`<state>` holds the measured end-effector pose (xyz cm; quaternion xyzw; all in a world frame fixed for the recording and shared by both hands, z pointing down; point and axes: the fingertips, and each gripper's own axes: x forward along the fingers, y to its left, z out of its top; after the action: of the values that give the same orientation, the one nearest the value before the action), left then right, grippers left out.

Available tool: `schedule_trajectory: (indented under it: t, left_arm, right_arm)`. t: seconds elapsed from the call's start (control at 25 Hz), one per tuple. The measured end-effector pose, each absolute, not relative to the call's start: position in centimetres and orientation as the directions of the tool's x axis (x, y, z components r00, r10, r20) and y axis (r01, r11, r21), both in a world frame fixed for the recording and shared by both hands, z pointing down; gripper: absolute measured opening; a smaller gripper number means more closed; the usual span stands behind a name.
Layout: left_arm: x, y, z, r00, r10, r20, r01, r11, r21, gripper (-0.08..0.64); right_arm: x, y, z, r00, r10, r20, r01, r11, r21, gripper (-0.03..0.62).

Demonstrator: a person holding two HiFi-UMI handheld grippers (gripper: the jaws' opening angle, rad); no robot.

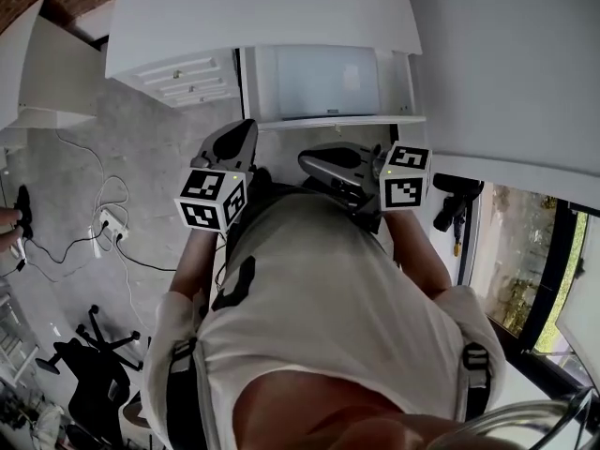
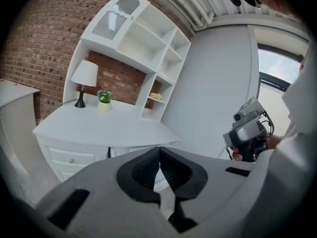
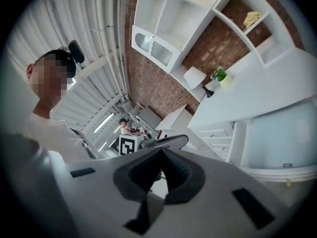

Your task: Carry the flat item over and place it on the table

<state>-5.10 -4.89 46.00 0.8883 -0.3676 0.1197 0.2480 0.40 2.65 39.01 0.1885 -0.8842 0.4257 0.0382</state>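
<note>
My left gripper (image 1: 246,126) and my right gripper (image 1: 306,162) are held close in front of my chest, each with its marker cube toward me. Both are shut, the pads meeting with nothing between them, as the left gripper view (image 2: 159,170) and the right gripper view (image 3: 162,170) show. Ahead stands a white desk (image 1: 262,17). A pale flat panel (image 1: 328,81) stands upright in the opening under it, also seen as the pale panel (image 3: 277,138) at the right of the right gripper view. Neither gripper touches it.
The desk (image 2: 99,125) carries a white lamp (image 2: 84,81) and a small potted plant (image 2: 104,100), with a white shelf unit (image 2: 148,43) behind. Drawers (image 1: 187,73) sit at its left. Cables and a power strip (image 1: 108,221) lie on the floor; an office chair (image 1: 94,345) stands behind me.
</note>
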Motion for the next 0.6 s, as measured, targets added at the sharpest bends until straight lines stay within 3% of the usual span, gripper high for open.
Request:
schedule_trajectory:
  t: [0.28,0.6]
  left_arm:
    - [-2.6,-7.5,47.9,0.695,-0.555,0.457,-0.711,-0.624,0.323,0.02]
    - [0.7,-13.1,53.5,0.614,-0.496,0.614,-0.76,-0.581,0.29,0.02]
  right_arm:
    - [8.7,-3.0,44.5,-0.786,-0.508,0.353,-0.534,0.269,-0.802,0.009]
    - [23.5,-11.0,53.2,-0.623,-0.538,0.567,-0.677,0.01,-0.735,0.009]
